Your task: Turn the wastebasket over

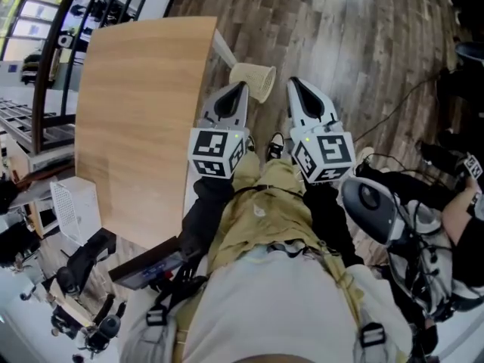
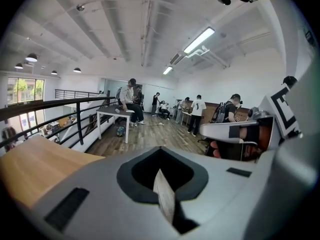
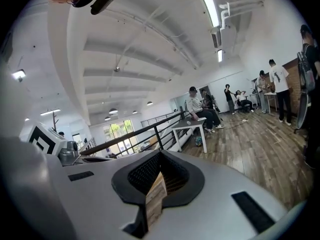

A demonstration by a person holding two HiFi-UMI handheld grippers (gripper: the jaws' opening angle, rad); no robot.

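Observation:
A beige mesh wastebasket (image 1: 253,80) lies on its side on the wooden floor, just past the far corner of a light wooden table (image 1: 144,112). In the head view both grippers are held out side by side in front of me. My left gripper (image 1: 242,86) has its tip just left of the basket, my right gripper (image 1: 292,83) just to its right; neither visibly touches it. Both sets of jaws are closed to a point with nothing between them. The left gripper view (image 2: 161,184) and right gripper view (image 3: 156,189) look out level across the room and do not show the basket.
A white table leg (image 1: 223,48) slants beside the basket. A white perforated crate (image 1: 76,206) and black equipment (image 1: 83,267) stand at lower left. Cables (image 1: 401,104) trail over the floor at right, near another person's arm (image 1: 463,203). A dark railing (image 2: 75,109) and several people stand farther off.

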